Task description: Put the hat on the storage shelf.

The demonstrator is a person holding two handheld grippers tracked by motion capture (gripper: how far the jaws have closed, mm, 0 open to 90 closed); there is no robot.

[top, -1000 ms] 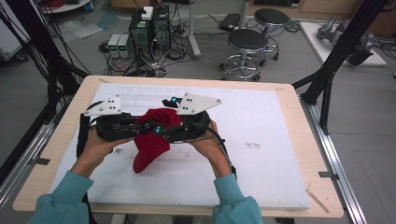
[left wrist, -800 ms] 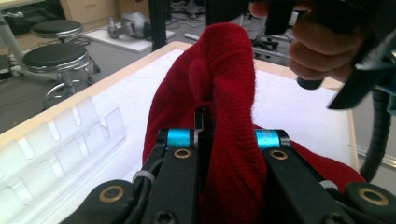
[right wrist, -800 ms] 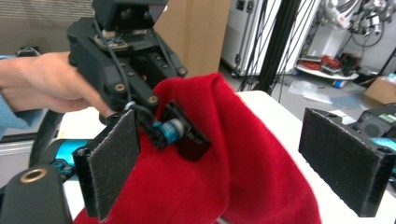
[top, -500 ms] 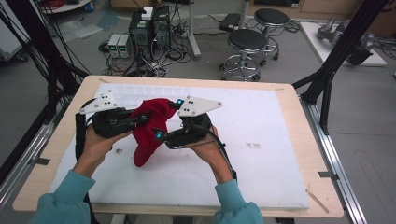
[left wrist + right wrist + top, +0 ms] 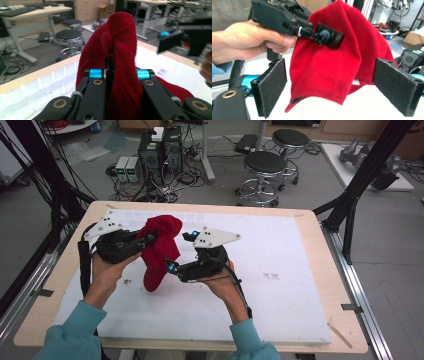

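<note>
Item: red knit cap [image 5: 159, 251], which we hold above the tabletop [image 5: 280, 270], left tongs [image 5: 149, 239] clenched on its fabric; our right tongs [image 5: 172, 268] spread wide, just beside it.

The high view looks forward and down over the whole table [image 5: 300, 285] from the person's edge. Each gripper view looks along its own jaws at close range (both share the red cloth [image 5: 120, 50] with the high view).
</note>
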